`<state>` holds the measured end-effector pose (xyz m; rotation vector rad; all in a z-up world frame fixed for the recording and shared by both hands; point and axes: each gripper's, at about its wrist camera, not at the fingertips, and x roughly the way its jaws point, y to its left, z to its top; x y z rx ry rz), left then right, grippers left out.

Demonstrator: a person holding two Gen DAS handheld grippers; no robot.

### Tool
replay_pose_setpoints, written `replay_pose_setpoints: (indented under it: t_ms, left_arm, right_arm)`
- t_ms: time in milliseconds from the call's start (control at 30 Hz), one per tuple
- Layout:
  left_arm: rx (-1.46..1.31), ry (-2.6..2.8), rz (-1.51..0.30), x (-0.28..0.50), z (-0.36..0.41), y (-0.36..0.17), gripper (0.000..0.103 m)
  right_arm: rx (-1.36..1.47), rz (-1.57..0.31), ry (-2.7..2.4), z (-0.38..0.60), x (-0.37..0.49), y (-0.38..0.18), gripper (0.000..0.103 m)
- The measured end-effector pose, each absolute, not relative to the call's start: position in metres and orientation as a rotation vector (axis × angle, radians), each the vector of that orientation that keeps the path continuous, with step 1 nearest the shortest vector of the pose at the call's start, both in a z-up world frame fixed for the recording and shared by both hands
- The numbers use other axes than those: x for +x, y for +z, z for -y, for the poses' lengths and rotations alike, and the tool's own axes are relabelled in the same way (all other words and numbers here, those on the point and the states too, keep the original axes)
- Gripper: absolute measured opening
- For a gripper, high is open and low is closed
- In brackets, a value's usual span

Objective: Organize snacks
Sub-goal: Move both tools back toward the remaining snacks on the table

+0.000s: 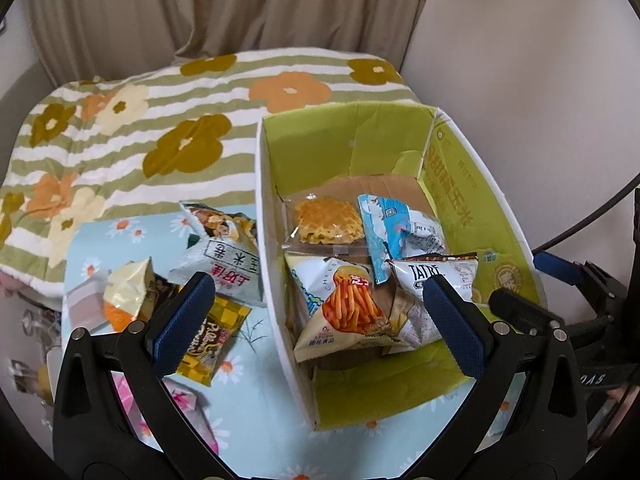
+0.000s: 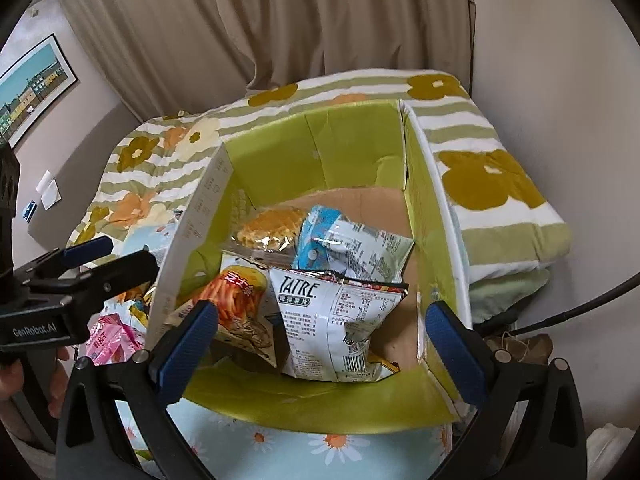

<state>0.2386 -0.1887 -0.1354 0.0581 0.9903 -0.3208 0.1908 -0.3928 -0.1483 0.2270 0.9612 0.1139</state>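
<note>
A cardboard box [image 1: 260, 184] with a green lining stands on the daisy cloth. Inside lie a waffle packet [image 1: 326, 222], a blue packet [image 1: 394, 232], a white TATRE bag [image 2: 340, 320] and a fries bag [image 1: 344, 308]. My right gripper [image 2: 322, 309] hovers open over the box, apart from the TATRE bag below it. My left gripper [image 1: 319, 281] is open and straddles the box's left wall with nothing gripped. Left of the box lie a grey-white bag [image 1: 224, 260], a yellow bag [image 1: 128, 292], a gold checked packet [image 1: 212, 344] and a pink packet [image 1: 132, 404].
A striped floral blanket [image 1: 160, 120] covers the surface behind the box and drops off at its right [image 2: 500, 208]. Beige curtains [image 2: 320, 20] hang at the back. A framed picture [image 2: 32, 84] hangs on the left wall. A person's hand [image 2: 12, 384] holds the left gripper's handle.
</note>
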Motion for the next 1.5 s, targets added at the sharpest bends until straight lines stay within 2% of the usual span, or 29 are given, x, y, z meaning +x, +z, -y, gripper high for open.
replay_pose_setpoints:
  t_ms: [467, 700, 867, 1267, 1500]
  left_arm:
    - [0.075, -0.204, -0.893, 0.191, 0.124, -0.097, 0.103]
    - [0.076, -0.162, -0.860, 0.180, 0.054, -0.080, 0.103]
    - [0.077, -0.149, -0.879, 0.177, -0.001, -0.082, 0.103]
    - [0.044, -0.204, -1.038, 0.178, -0.111, -0.141, 0.103]
    - [0.059, -0.306, -1.180, 0.188, -0.130, -0.202, 0.103]
  right_arm:
    - [0.178, -0.807, 0.184, 0.367, 0.171, -0.100, 0.103]
    - [0.154, -0.752, 0.193, 0.308, 0.159, -0.075, 0.103]
    - [0.174, -0.764, 0.195, 0.257, 0.154, -0.078, 0.103]
    - [0.240, -0.892, 0.227, 0.152, 0.148, -0.131, 0.103]
    - [0.299, -1.009, 0.154, 0.115, 0.148, -0.184, 0.103]
